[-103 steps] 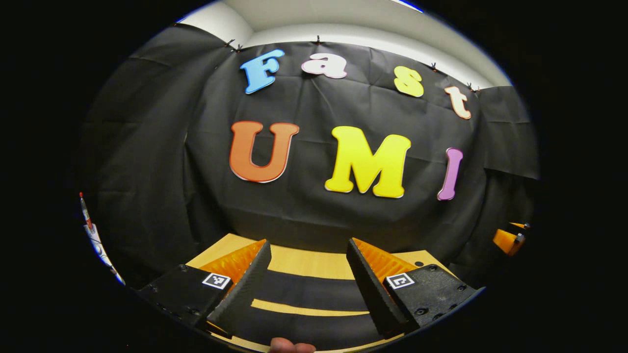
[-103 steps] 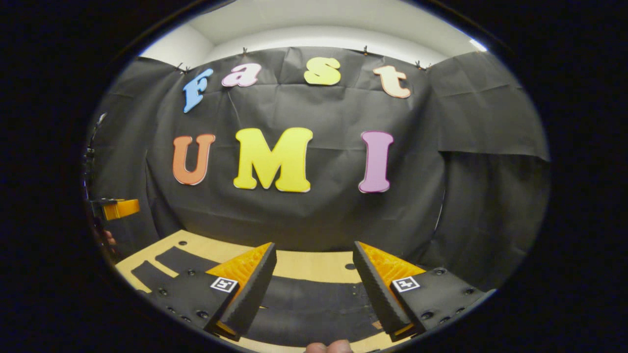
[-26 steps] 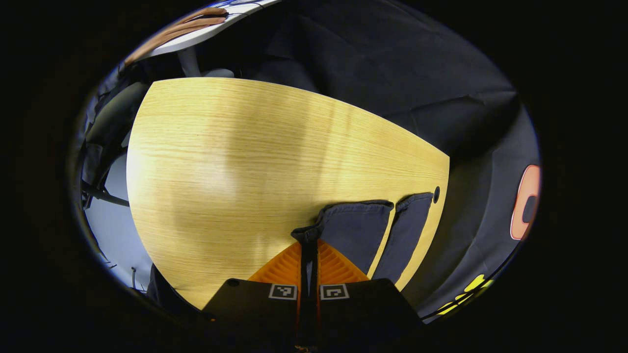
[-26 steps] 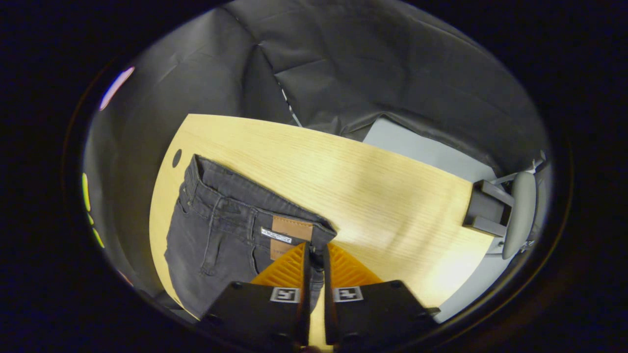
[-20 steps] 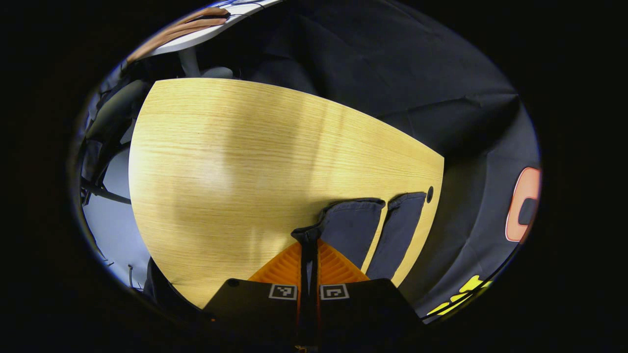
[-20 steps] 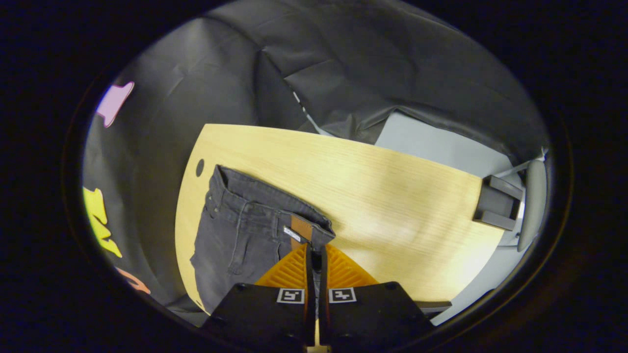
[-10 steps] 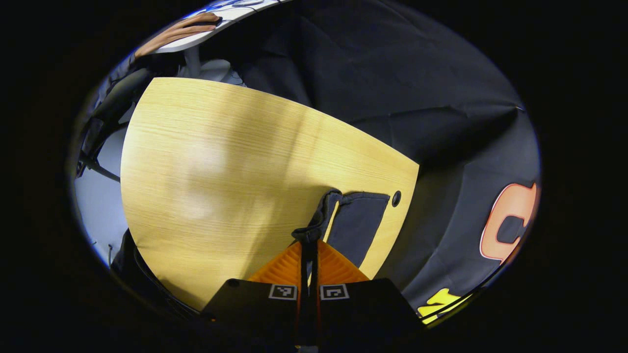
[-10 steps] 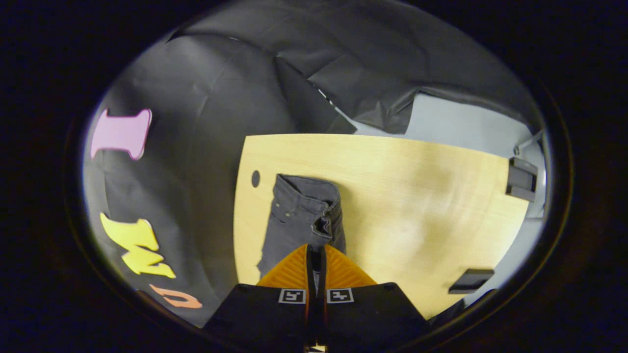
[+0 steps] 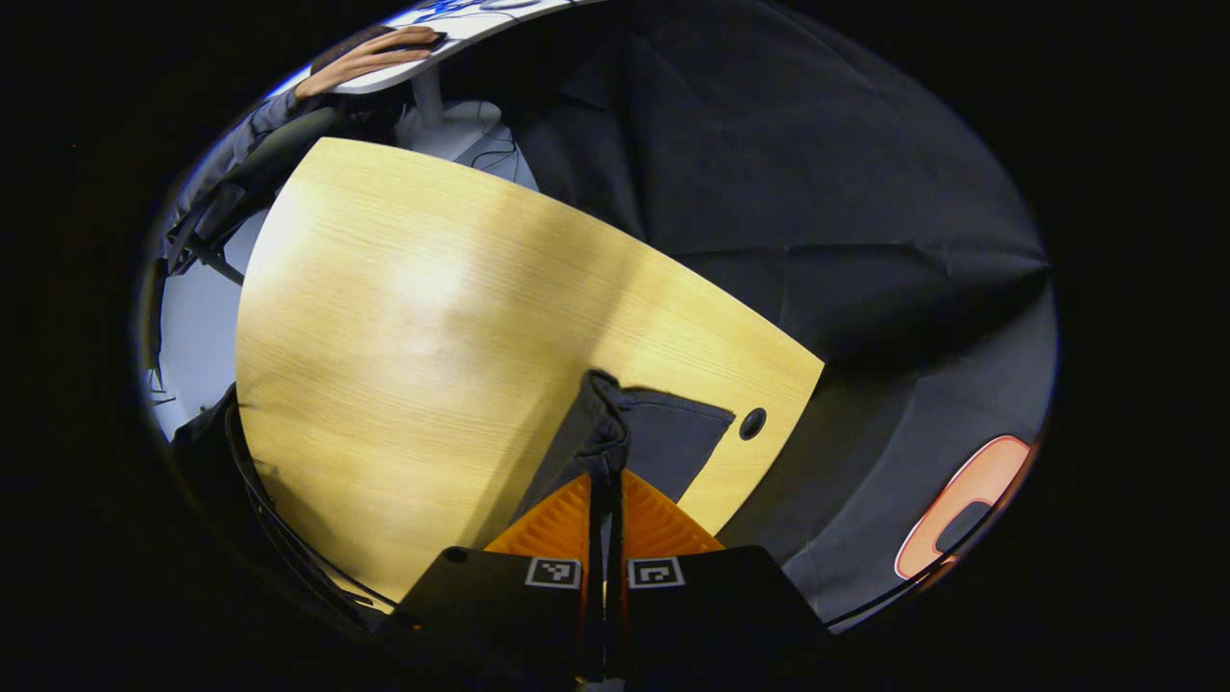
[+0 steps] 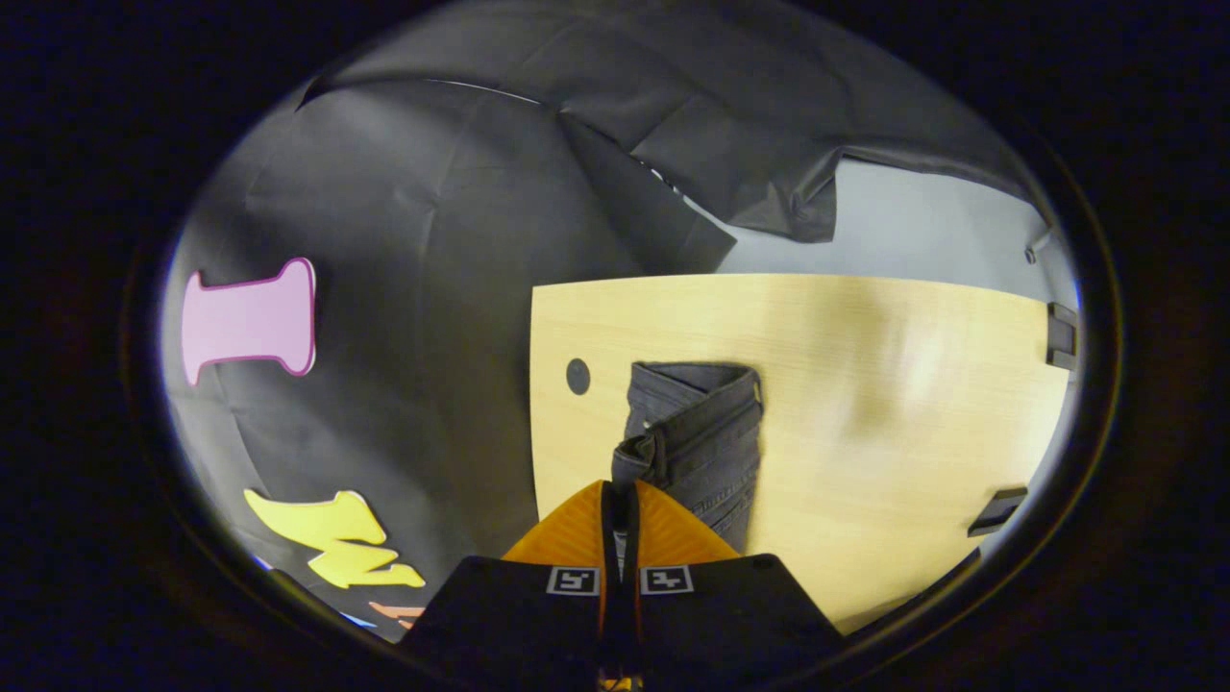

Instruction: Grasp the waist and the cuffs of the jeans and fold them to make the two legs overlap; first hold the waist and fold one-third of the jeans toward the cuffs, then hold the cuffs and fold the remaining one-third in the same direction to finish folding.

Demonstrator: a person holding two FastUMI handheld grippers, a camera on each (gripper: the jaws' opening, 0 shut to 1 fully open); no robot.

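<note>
While both grippers pinch jeans (image 10: 706,432) (lifted), folding.

Overhead glare on table (image 9: 404,317); edges warped, perhaps blurred.

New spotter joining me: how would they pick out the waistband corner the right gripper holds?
On the wooden table, near its round hole, lie dark jeans. The right gripper pinches their lifted waistband corner, raised above the flat denim.
</note>
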